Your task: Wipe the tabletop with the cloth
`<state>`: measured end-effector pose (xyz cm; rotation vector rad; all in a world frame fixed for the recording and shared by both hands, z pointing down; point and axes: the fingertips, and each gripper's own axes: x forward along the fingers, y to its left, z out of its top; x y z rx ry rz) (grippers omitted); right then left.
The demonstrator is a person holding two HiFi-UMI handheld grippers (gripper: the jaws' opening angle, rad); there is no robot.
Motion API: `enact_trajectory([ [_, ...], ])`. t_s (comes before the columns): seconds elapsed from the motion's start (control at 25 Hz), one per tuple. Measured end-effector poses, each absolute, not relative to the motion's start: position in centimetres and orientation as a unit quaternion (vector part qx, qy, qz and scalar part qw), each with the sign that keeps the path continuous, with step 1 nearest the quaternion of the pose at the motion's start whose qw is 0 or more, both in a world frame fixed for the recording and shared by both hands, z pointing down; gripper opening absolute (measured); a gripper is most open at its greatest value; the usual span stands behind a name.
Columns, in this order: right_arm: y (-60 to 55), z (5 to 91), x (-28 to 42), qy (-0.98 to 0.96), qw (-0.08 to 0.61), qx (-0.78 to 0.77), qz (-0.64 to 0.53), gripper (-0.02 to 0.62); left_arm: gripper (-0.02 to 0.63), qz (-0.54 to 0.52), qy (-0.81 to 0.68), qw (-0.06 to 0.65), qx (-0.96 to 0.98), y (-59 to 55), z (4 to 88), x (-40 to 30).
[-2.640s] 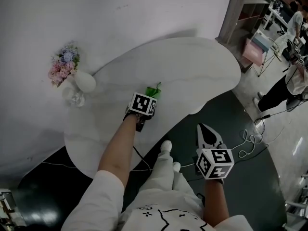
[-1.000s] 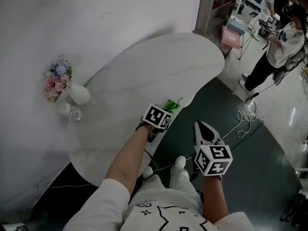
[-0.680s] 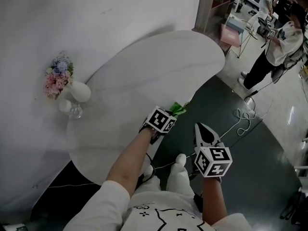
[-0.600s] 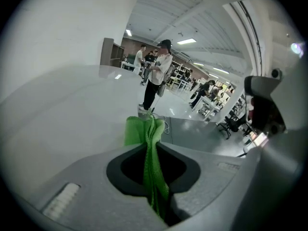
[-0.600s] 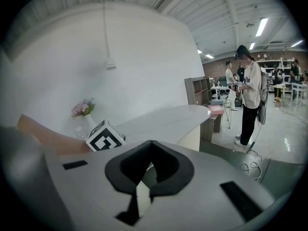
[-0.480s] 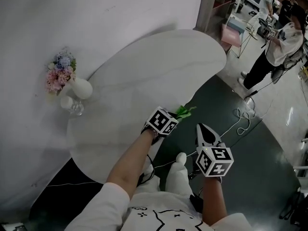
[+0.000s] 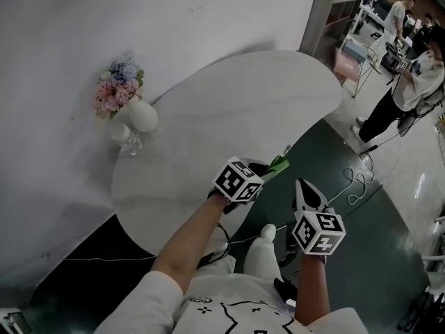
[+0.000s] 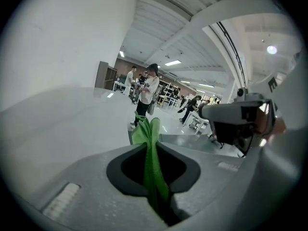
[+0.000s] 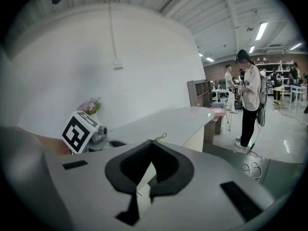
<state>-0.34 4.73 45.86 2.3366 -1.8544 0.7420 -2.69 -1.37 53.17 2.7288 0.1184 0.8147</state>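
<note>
The green cloth (image 7: pixel 279 163) is pinched in my left gripper (image 7: pixel 264 168), which is shut on it at the front edge of the white tabletop (image 7: pixel 229 110). The cloth's free end pokes out past that edge, over the dark floor. In the left gripper view the cloth (image 8: pixel 150 148) runs as a folded strip between the jaws of the left gripper (image 8: pixel 152 129), and the tabletop (image 8: pixel 53 129) lies to the left. My right gripper (image 7: pixel 304 189) hangs shut and empty over the floor, off the table. In its own view the right gripper (image 9: pixel 153 142) points at the table's edge.
A white vase of pink and blue flowers (image 7: pixel 128 103) and a small glass (image 7: pixel 131 143) stand at the table's far left end. A cable (image 7: pixel 354 184) lies on the floor. People (image 7: pixel 410 82) stand by a shelf unit (image 7: pixel 327 16) at the right.
My left gripper has dragged the cloth from the table's middle toward me to its front edge. The right gripper has stayed shut over the floor.
</note>
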Motion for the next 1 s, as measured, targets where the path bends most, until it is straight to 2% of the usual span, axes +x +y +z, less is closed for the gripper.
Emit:
enact_trajectory([
  [0.44,0.5,43.8,-6.9,-0.652,0.038,0.729,0.203,0.000,0.046,0.253,-0.023,0.127,0.959,-5.3,49.1,-12.4],
  [1.0,-4.6,42.8,-15.2,-0.717,0.069,0.669,0.184,0.000,0.046,0.239,-0.207,0.151,0.937,-13.1,49.2,-28.1],
])
